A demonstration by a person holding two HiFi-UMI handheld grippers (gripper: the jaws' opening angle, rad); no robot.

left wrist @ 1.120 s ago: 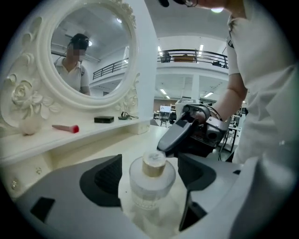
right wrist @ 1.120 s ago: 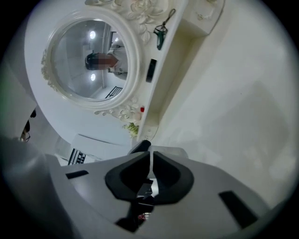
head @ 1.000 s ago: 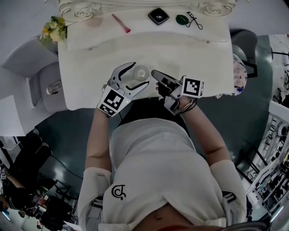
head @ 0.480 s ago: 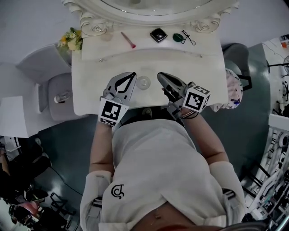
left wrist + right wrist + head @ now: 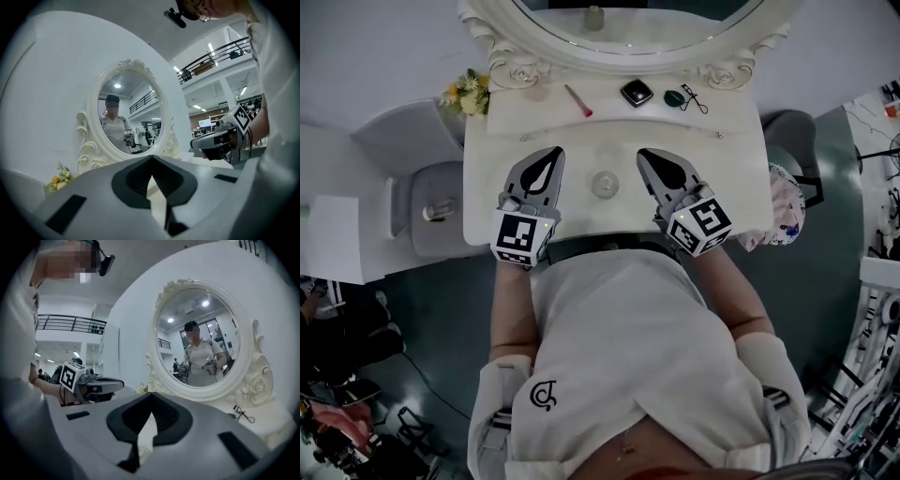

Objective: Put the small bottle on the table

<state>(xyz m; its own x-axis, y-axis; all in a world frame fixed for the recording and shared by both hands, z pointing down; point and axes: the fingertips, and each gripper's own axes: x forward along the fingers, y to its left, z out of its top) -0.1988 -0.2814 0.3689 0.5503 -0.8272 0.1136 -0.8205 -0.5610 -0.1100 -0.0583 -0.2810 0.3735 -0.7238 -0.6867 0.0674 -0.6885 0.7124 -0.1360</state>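
The small clear bottle (image 5: 604, 184) stands upright on the white dressing table (image 5: 731, 159), near its front edge. My left gripper (image 5: 553, 153) lies to the bottle's left, apart from it, with its jaws shut and nothing between them. To the bottle's right my right gripper (image 5: 645, 155) is also shut and empty. In the left gripper view the closed jaws (image 5: 151, 158) point at the oval mirror (image 5: 131, 112), and the right gripper (image 5: 220, 140) shows at the side. The right gripper view shows its own closed jaws (image 5: 151, 394) and the left gripper (image 5: 89, 383).
At the table's back lie a pink stick (image 5: 578, 99), a black compact (image 5: 637, 92), a green item (image 5: 674, 97) and an eyelash curler (image 5: 694, 97). Flowers (image 5: 467, 92) sit at the back left corner. A grey seat (image 5: 436, 206) stands left of the table.
One second ago the left gripper's jaws stood open around the bottle; they have since shut off to its left. Both grippers now lie parallel on either side of the standing bottle.
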